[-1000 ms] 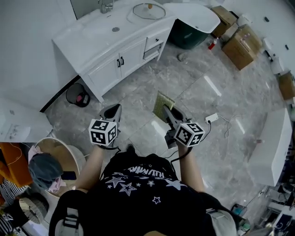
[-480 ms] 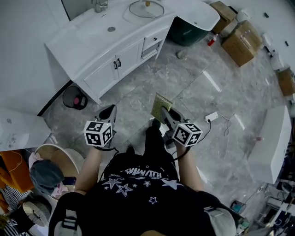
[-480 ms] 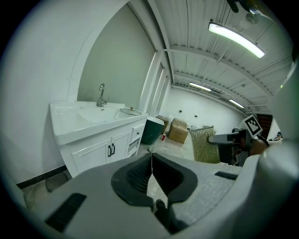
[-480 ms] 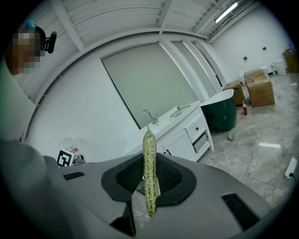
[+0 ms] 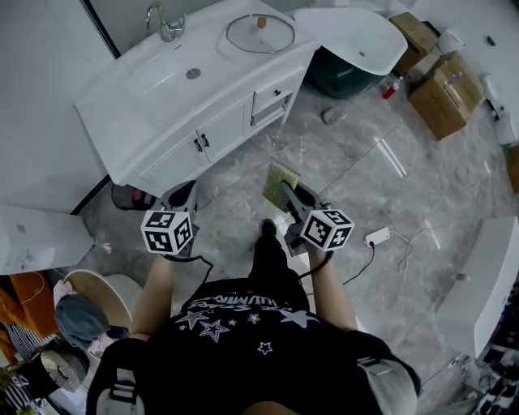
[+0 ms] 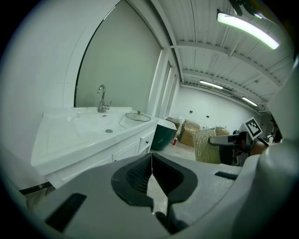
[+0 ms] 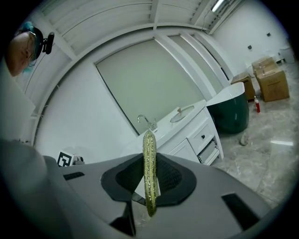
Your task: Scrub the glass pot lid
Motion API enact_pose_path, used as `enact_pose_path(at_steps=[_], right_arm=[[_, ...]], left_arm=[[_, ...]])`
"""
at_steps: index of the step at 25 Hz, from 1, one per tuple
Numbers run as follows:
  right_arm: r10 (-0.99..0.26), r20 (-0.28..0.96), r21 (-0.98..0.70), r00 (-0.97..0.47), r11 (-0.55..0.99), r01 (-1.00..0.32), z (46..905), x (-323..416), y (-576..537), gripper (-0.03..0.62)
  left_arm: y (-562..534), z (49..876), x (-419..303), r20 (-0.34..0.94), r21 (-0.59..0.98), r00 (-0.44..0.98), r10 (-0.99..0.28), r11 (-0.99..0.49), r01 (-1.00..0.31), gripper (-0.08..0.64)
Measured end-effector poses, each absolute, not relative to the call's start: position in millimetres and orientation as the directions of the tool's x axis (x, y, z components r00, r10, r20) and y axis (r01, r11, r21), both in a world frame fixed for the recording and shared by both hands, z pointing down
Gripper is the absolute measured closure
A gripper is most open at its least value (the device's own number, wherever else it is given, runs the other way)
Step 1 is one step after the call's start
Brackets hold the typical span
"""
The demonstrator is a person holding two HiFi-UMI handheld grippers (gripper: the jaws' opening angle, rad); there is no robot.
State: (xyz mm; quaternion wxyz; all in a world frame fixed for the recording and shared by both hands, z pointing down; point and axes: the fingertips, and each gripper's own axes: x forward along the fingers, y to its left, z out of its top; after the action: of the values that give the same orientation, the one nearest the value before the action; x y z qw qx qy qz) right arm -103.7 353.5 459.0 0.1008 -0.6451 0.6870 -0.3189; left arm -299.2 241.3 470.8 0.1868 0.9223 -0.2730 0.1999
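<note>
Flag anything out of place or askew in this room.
A glass pot lid lies on the bathroom vanity beside the basin, an odd spot for cookware. The vanity's lower drawer hangs partly open and looks tilted. A small grey lump lies loose on the floor.

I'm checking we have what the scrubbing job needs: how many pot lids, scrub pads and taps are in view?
Glass lid: 1
Scrub pad: 1
Tap: 1
Total: 3
</note>
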Motion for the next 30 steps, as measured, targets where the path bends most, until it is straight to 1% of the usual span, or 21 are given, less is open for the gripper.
enact_pose_path(at_steps=[9, 16, 20, 25, 30], right_arm=[[-0.939, 0.277, -0.583, -0.204, 0.005, -0.813, 449, 17, 271, 0.523], [-0.935, 0.282, -0.591, -0.216, 0.008, -0.807, 454, 88, 241, 0.523], [-0.935, 0.275, -0.594, -0.226, 0.019, -0.804, 453, 105, 228, 0.523], [-0.923, 0.288, -0.602, -0.254, 0.031, -0.798, 463, 104, 201, 0.523], [-0.916, 0.313, -0.605, -0.249, 0.01, -0.796, 476, 105, 160, 0.523]], left_arm=[[167, 463, -189, 0.494, 0.26, 0.736, -0.463, -0.729, -0.634, 0.549], [128, 459, -131, 0.491, 0.254, 0.716, -0.497, -0.704, -0.663, 0.549], [114, 451, -124, 0.474, 0.261, 0.706, -0.527, -0.681, -0.684, 0.549], [98, 456, -126, 0.48, 0.276, 0.696, -0.534, -0.661, -0.698, 0.549], [50, 469, -127, 0.482, 0.315, 0.69, -0.54, -0.628, -0.711, 0.549]])
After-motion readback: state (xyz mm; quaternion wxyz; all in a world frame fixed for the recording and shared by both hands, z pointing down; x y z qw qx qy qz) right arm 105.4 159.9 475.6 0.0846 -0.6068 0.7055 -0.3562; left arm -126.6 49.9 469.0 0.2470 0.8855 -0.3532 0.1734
